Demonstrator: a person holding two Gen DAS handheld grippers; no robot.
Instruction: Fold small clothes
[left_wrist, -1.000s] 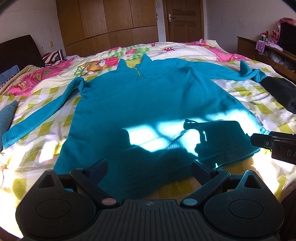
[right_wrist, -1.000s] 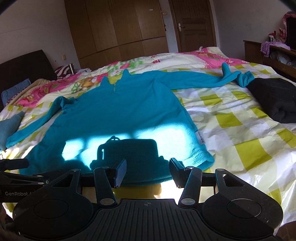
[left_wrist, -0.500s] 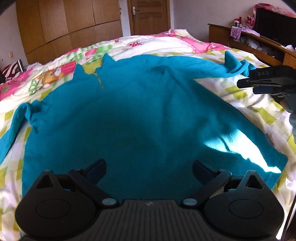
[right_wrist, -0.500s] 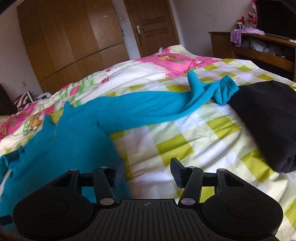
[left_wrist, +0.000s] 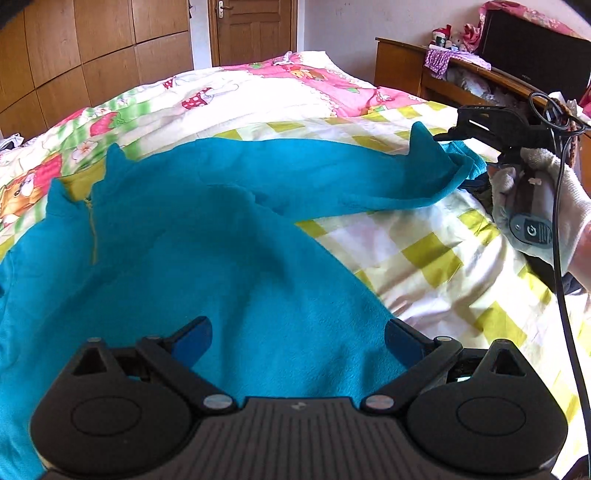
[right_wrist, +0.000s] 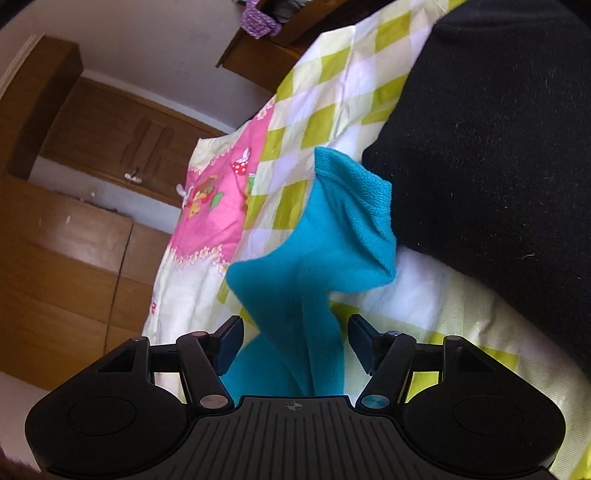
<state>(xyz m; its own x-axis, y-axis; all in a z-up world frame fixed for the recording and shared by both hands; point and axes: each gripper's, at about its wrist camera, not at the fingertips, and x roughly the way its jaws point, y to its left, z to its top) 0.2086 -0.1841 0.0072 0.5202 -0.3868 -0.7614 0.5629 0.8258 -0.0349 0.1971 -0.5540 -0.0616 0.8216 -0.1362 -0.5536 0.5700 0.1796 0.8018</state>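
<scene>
Lying flat across the yellow-checked bedsheet, the teal fleece pullover fills the frame's centre and left. Left gripper hovers over its body, jaws apart. Right gripper, jaws apart, straddles the sleeve cuff beside a black garment.
</scene>
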